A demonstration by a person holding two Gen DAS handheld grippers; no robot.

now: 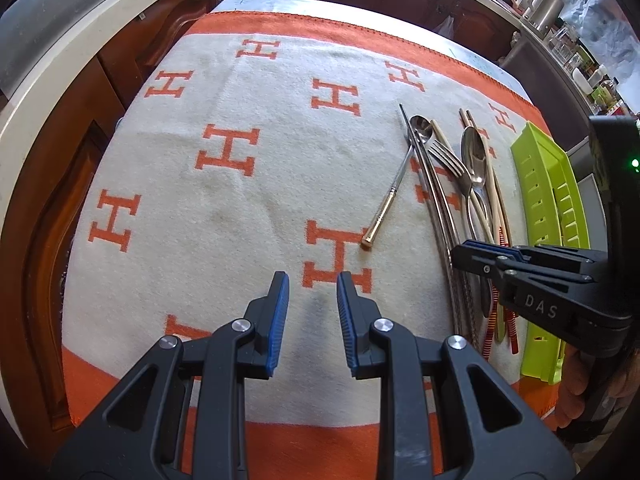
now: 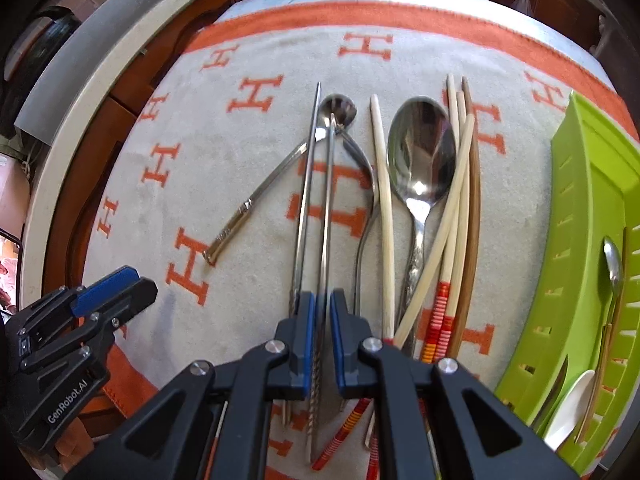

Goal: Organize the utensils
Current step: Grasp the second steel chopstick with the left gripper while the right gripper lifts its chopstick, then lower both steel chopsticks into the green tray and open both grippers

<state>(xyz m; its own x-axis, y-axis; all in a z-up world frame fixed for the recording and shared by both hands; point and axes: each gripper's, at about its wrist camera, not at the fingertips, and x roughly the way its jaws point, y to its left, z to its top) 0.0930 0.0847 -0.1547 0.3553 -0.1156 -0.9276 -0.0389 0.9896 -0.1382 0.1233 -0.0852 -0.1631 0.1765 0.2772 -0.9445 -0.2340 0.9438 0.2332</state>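
Home kitchen: carved wooden cabinets, countertop crowded with jars, kettle.

From my right wrist, my own jaws cover the near ends of the metal chopsticks, so I cannot tell whether I grip one or both. The big spoon and striped chopsticks vanish under my frame too. The green tray is cut by the right edge; the utensils inside are partly hidden by its wall. From my left wrist, the far jars are too small to identify.
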